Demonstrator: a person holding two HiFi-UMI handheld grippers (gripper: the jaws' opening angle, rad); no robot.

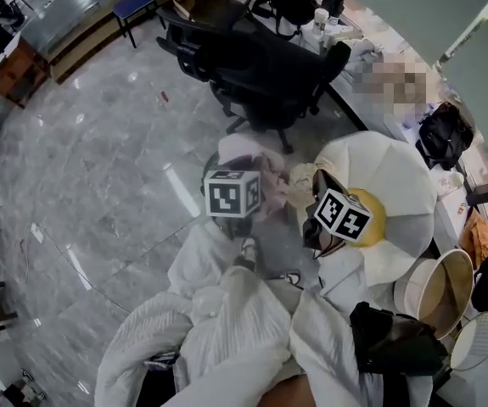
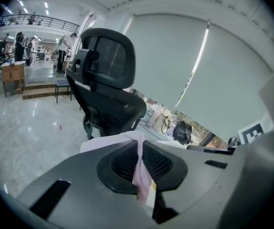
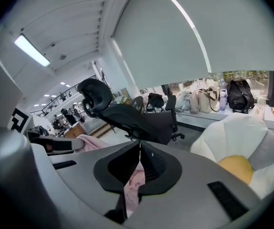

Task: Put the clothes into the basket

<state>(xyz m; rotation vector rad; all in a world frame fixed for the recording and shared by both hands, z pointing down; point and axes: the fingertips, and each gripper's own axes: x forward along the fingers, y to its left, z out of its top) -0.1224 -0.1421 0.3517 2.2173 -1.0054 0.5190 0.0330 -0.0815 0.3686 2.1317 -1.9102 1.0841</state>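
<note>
Over the marble floor [image 1: 99, 168], left gripper [image 2: 139, 149] and right gripper [image 3: 139, 151] each clamp the pink garment [image 1: 248, 153] spread between them

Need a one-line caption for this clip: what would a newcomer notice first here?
A pink garment is held between the left hand-held gripper and the right hand-held gripper, both shut on it, at the head view's centre. Right of it sits a big flower-shaped cushion, white with a yellow middle; a black office chair stands behind, and the basket is at lower right.
</note>
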